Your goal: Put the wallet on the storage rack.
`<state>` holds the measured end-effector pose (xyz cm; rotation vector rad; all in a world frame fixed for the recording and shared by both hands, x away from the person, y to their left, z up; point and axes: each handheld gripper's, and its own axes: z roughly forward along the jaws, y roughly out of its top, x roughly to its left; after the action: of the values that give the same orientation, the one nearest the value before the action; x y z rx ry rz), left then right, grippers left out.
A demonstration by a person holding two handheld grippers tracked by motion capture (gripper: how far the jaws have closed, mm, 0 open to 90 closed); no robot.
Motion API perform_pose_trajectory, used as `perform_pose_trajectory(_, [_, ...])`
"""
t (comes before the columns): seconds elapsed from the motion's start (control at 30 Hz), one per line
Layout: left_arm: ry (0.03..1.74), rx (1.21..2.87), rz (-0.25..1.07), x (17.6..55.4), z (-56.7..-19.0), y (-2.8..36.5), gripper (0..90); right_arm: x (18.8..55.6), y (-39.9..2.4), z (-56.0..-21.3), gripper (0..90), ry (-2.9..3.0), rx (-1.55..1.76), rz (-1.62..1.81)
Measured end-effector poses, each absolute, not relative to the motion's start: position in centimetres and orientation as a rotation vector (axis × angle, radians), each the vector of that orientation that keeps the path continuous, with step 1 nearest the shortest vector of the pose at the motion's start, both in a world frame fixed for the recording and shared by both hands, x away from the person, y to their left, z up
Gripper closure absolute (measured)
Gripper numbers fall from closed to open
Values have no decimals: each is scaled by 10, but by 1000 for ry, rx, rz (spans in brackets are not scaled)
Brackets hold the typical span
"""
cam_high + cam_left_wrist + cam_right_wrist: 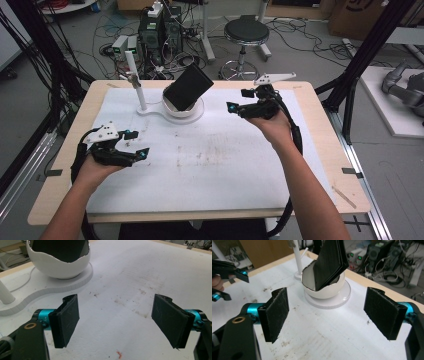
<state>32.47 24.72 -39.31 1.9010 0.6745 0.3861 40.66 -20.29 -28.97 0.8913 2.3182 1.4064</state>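
Observation:
A flat black slab leans tilted inside a white egg-shaped cup on a white base at the table's back middle. The cup fills the upper left of the left gripper view, and the slab stands in the cup ahead of the right gripper. My left gripper hovers open at the front left, nothing between its pads. My right gripper is held open just right of the cup, its pads bare.
A white post rises from the same base left of the cup. A stained white mat covers the wooden table. Beyond the far edge stand a stool and computers with cables.

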Motion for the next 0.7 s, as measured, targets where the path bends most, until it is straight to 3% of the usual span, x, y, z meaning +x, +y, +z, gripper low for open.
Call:
perform_pose_trajectory(0.37, [671, 1901, 385, 326, -395, 247, 220, 364, -236, -329, 205, 2232, 889, 1536])
perform_pose_trajectory(0.7, [689, 1891, 389, 327, -397, 251, 221, 348, -258, -372, 204, 2201, 973, 1542])
